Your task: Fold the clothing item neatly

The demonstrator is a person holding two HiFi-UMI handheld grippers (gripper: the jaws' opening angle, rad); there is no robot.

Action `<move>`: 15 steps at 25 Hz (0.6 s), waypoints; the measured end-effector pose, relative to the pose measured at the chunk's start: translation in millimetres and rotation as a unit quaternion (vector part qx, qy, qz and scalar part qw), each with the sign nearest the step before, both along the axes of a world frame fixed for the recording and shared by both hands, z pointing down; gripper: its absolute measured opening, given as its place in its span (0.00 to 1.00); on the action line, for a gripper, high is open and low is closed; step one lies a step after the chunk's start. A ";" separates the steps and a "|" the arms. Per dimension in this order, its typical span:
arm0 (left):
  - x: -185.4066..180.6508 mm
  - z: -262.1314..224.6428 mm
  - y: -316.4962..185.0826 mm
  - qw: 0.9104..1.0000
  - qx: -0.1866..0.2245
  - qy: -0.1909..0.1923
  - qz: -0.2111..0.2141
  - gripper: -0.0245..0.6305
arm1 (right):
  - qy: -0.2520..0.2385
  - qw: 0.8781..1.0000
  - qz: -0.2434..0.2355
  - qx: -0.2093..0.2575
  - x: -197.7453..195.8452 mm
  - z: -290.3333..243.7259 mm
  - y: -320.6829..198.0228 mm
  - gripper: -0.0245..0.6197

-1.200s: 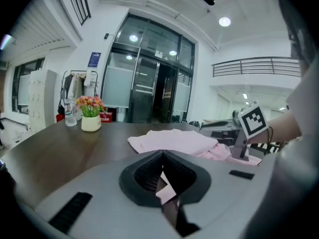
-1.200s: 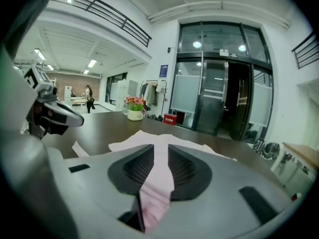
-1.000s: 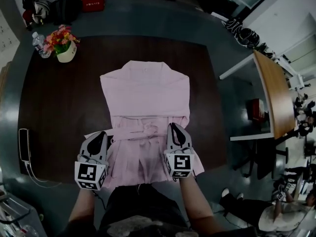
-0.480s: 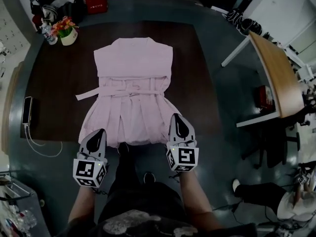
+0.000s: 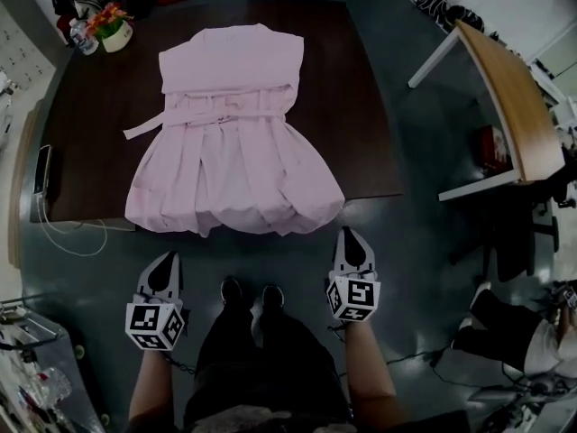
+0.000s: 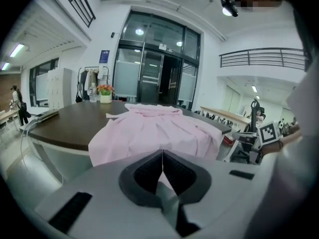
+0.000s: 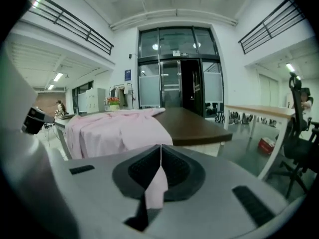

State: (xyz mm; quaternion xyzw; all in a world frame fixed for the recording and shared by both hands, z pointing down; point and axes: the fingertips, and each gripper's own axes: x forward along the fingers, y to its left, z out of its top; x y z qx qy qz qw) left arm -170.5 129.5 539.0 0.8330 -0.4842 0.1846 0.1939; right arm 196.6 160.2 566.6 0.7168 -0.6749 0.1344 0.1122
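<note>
A pink dress [image 5: 230, 142] lies flat on the dark table [image 5: 352, 106], collar at the far end, belt across the waist, hem bunched over the near edge. Both grippers hang over the floor, short of the table and apart from the cloth. My left gripper [image 5: 169, 260] is shut below the hem's left corner. My right gripper [image 5: 349, 234] is shut just below the hem's right corner. In the left gripper view the dress [image 6: 159, 128] drapes off the table [image 6: 70, 126] beyond the closed jaws [image 6: 162, 153]. The right gripper view has the dress [image 7: 114, 131] to the left of the closed jaws [image 7: 160, 147].
A flower pot [image 5: 113, 27] and a bottle [image 5: 81, 41] stand at the table's far left corner. A phone [image 5: 41, 165] with a cable lies at its left edge. A wooden desk [image 5: 505, 88] stands to the right. The person's shoes [image 5: 248, 291] are on the floor between the grippers.
Both grippers have drawn back from the skirt toward the person and now hang over the floor. The dress has slid toward the near edge, its hem bunched there.
</note>
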 end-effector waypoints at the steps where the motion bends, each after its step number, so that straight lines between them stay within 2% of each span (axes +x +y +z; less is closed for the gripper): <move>1: -7.5 13.8 1.7 1.000 -0.007 -0.003 -0.002 0.05 | -0.005 1.000 0.001 -0.022 1.9 21.2 6.8 0.03; 4: -26.8 51.0 -3.6 1.000 -0.001 -0.018 0.000 0.06 | -0.014 0.998 0.004 -0.066 9.2 79.5 17.8 0.04; 6: -43.2 76.7 -11.9 0.999 0.021 -0.039 -0.005 0.06 | -0.018 0.997 -0.002 -0.075 17.3 115.1 12.8 0.17; 7: -54.1 91.3 -15.1 0.998 0.030 -0.047 -0.010 0.12 | -0.020 0.997 -0.006 -0.078 22.5 132.0 7.9 0.22; 8: -66.6 107.2 -18.3 0.998 0.034 -0.050 -0.013 0.23 | -0.021 0.997 -0.011 -0.080 28.0 147.4 3.0 0.26; 9: -79.8 124.6 -22.6 0.998 0.033 -0.050 -0.015 0.35 | -0.021 0.996 -0.018 -0.082 33.1 161.0 -1.5 0.28; 11: -105.0 163.8 -33.5 0.999 0.021 -0.045 -0.014 0.49 | -0.008 0.995 -0.045 -0.089 38.2 183.6 -10.5 0.34; 12: -116.3 184.4 -38.6 0.999 0.014 -0.046 -0.011 0.54 | 0.004 0.993 -0.065 -0.094 36.8 194.0 -15.2 0.37; 15: -139.2 239.7 -55.4 0.997 0.002 -0.071 0.013 0.59 | 0.037 0.985 -0.123 -0.113 26.2 226.1 -32.5 0.45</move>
